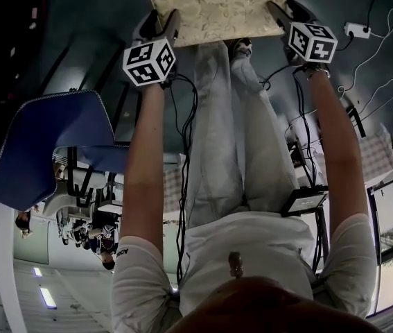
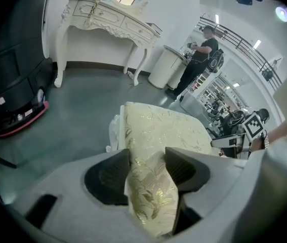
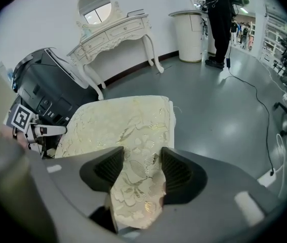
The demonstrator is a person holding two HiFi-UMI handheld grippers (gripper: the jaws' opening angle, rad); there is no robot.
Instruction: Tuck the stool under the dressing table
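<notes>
The stool (image 1: 217, 5) has a cream seat cushion with a gold flower pattern and sits at the top of the head view. My left gripper (image 1: 160, 21) grips its left edge and my right gripper (image 1: 287, 11) its right edge. In the left gripper view the cushion (image 2: 158, 130) fills the gap of the left gripper (image 2: 148, 168), both pads pressing the fabric. The right gripper (image 3: 140, 168) likewise pinches the cushion (image 3: 118, 120). The white carved dressing table (image 2: 103, 19) stands against the far wall, apart from the stool, with an oval mirror (image 3: 94, 6) on top of the dressing table (image 3: 113, 37).
A black machine (image 2: 11, 95) stands left of the table on the grey floor. A white round bin (image 3: 190, 34) and a standing person (image 2: 196, 59) are to the table's right. Cables (image 3: 254, 95) trail over the floor. A blue chair (image 1: 50, 144) is by my left arm.
</notes>
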